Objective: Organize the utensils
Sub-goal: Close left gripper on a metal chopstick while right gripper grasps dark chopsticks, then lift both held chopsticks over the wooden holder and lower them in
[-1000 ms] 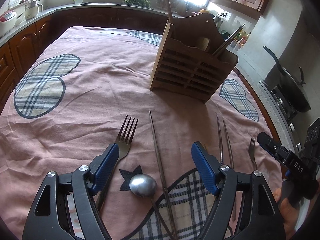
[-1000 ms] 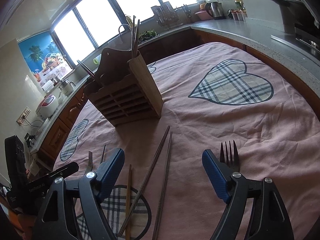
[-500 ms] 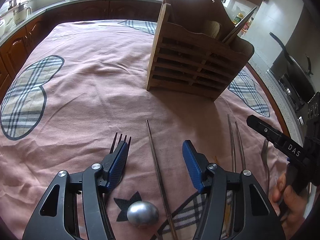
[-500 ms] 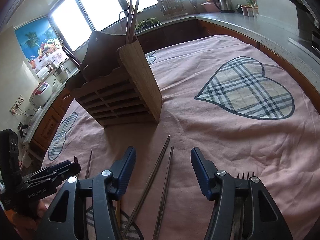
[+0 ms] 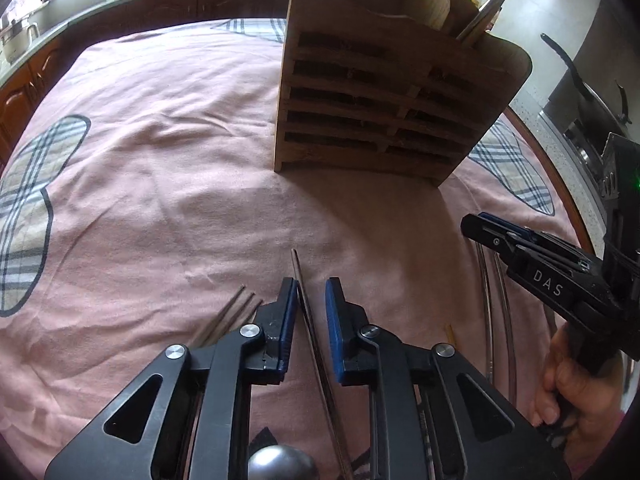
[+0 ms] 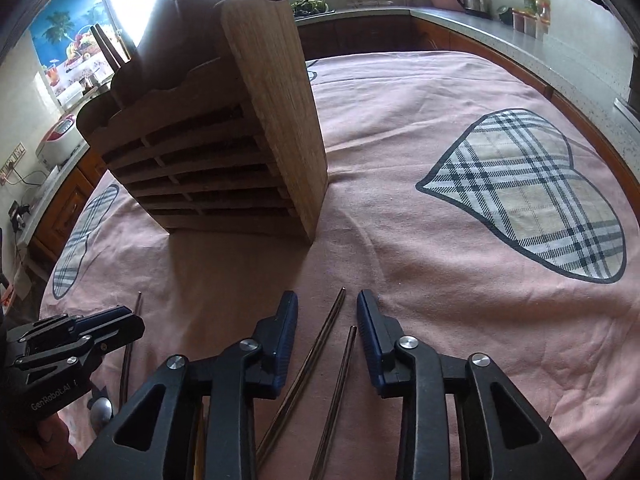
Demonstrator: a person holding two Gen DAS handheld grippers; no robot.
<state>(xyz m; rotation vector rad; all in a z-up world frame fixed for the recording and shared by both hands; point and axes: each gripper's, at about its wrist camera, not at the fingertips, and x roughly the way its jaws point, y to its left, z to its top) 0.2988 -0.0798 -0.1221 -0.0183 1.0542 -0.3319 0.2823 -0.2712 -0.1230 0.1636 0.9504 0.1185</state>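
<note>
**A:** Starting on the left: the left hand-held gripper [image 5: 310,304] is closing around that single dark chopstick [image 5: 306,300] lying on the pink cloth [image 5: 160,184]. The stick runs between the blue pads, but I can still see a sliver of gap on the right side, so nothing is clamped yet.

**B:** What worries you there?

**A:** The fork [image 5: 236,312] lies just beside the left jaw, tines poking out. If the jaw drags sideways it could shove the fork or pinch up a fold of cloth. And the stick is thin and flat on the fabric; the pads may ride over it and close on nothing.

**B:** And the holder in the middle?

**A:** The wooden utensil holder [image 6: 224,152] stands upright, already with a few things in it. It looks tall for its footprint, so I'd guess a bump while dropping something in could tip it.

**B:** On the right?

**A:** The right hand-held gripper [image 6: 328,320] is also closing, jaws still apart, over a pair of dark chopsticks [image 6: 324,344]. The two tips are staggered and the sticks aren't parallel. Squeezed like that, I reckon one could roll out, or they'd cross and come up skewed.

**B:** Both at once, too.

**A:** Yes, the two grippers are near each other over the worktop; their lifts could tangle.
</note>
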